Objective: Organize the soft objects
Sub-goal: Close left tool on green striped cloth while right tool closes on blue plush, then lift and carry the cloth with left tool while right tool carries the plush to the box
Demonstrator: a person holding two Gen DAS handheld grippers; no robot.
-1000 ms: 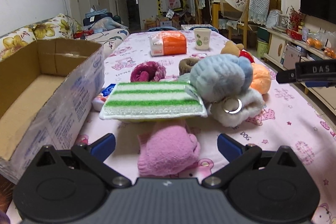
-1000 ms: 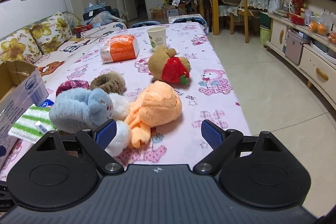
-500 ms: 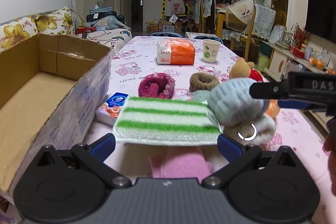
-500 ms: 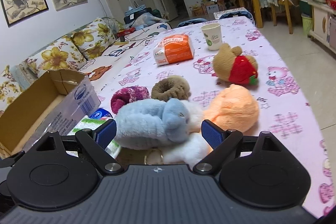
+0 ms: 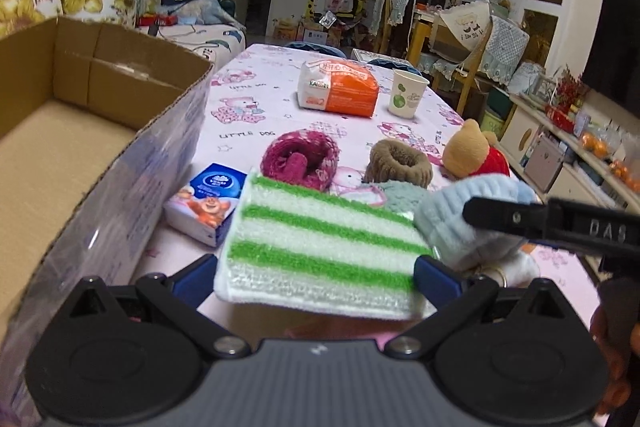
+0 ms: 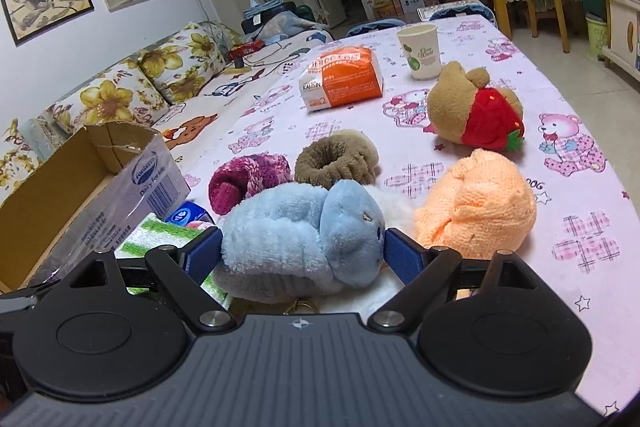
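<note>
My left gripper (image 5: 316, 277) is shut on a green-and-white striped sponge cloth (image 5: 320, 247), its blue pads against both sides. A pink cloth lies mostly hidden beneath it. My right gripper (image 6: 302, 251) is shut on a light blue plush toy (image 6: 304, 239), pads pressing its two sides; the toy also shows in the left wrist view (image 5: 460, 215). An open cardboard box (image 5: 60, 131) stands at the left. An orange plush (image 6: 476, 207), a bear with a strawberry (image 6: 476, 111), a brown scrunchie (image 6: 336, 159) and a magenta knit piece (image 6: 248, 179) lie on the table.
A tissue packet (image 5: 206, 203) lies beside the box. An orange-white package (image 5: 340, 91) and a paper cup (image 5: 408, 93) stand farther back on the pink tablecloth (image 6: 560, 155). A sofa (image 6: 140, 83) runs along the left wall; chairs and cabinets are at the right.
The left gripper moved forward and closed around the striped sponge cloth. The right gripper moved left and closed on the blue plush toy.
</note>
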